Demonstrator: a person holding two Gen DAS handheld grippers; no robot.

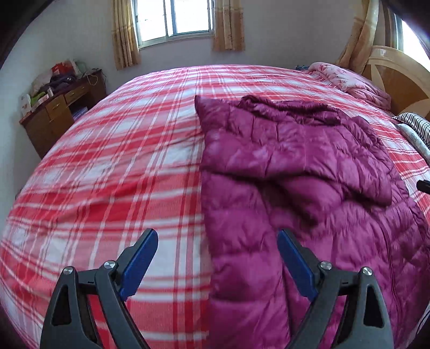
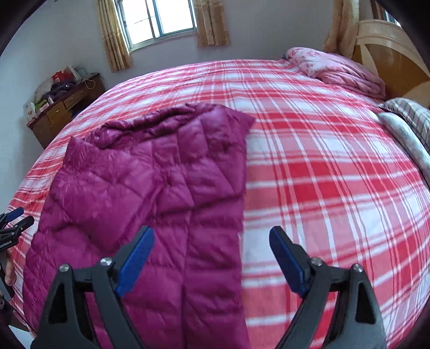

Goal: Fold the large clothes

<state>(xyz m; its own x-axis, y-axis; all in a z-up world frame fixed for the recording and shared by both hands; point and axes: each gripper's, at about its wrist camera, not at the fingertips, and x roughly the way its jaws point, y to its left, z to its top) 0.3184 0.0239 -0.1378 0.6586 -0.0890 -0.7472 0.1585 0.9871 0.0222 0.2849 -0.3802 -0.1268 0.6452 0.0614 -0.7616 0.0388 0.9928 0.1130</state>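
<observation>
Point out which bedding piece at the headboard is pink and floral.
The crumpled pink quilt at the far corner; the bedding nearer is grey-striped.

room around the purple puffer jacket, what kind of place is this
A home bedroom, most likely. The purple quilted puffer jacket lies on a large bed with a red-and-white plaid sheet, a cluttered brown wooden dresser stands by the wall, and a curtained window sits behind.

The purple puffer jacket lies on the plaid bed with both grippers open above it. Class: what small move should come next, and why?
Probably lower both grippers to the near hem. The purple puffer jacket lies already folded into a long strip on the plaid bed, and the left gripper and right gripper hang open, holding nothing, so folding it crosswise seems due.
</observation>
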